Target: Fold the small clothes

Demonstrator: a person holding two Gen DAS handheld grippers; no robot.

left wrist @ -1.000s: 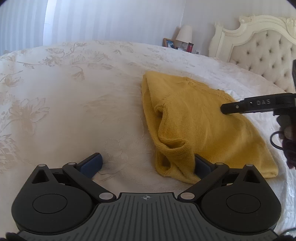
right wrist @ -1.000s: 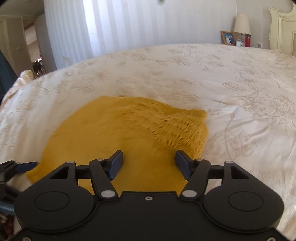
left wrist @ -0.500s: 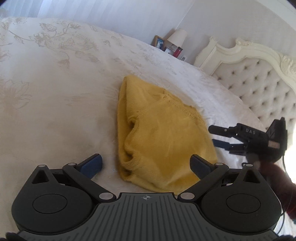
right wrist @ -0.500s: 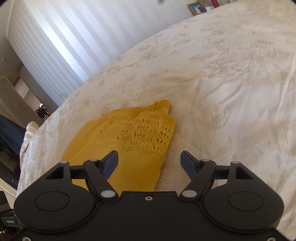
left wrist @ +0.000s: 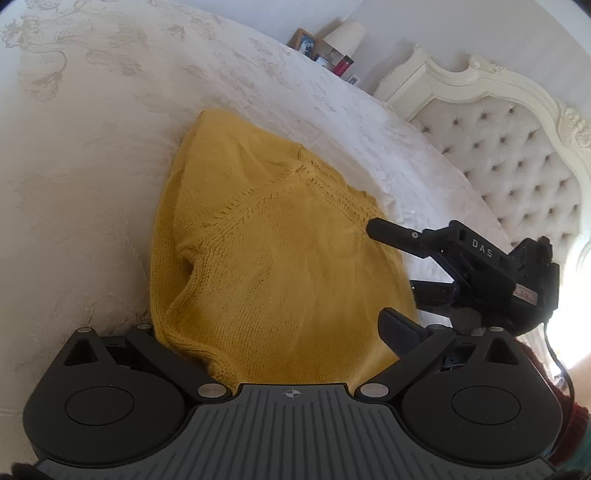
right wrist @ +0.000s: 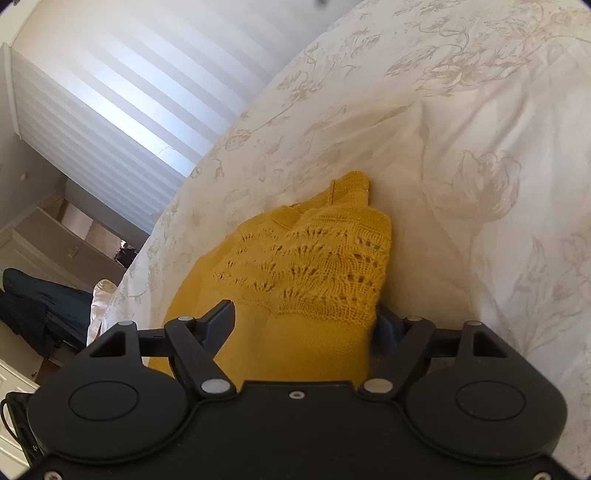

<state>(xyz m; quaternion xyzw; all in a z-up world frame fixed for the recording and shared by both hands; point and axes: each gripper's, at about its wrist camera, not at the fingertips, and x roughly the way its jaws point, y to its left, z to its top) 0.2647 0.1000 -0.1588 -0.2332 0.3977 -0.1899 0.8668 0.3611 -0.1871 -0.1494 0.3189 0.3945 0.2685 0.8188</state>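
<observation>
A folded mustard-yellow knitted sweater (left wrist: 273,251) lies on the cream floral bedspread (left wrist: 92,147). My left gripper (left wrist: 273,328) is open, its jaws straddling the sweater's near edge; the left finger is hidden under the knit. My right gripper (left wrist: 391,273) reaches in from the right at the sweater's far side. In the right wrist view the right gripper (right wrist: 303,321) is open, its jaws either side of the sweater's lace-patterned end (right wrist: 314,266).
A tufted cream headboard (left wrist: 517,155) stands at the back right. A nightstand with a lamp (left wrist: 347,35) and picture frames sits behind the bed. Striped curtains (right wrist: 129,92) and dark clothing (right wrist: 40,310) lie beyond the bed's edge.
Both grippers have moved in onto the sweater and tilted down. The left now straddles the near edge and the right straddles the lace end. Both have stayed open.
</observation>
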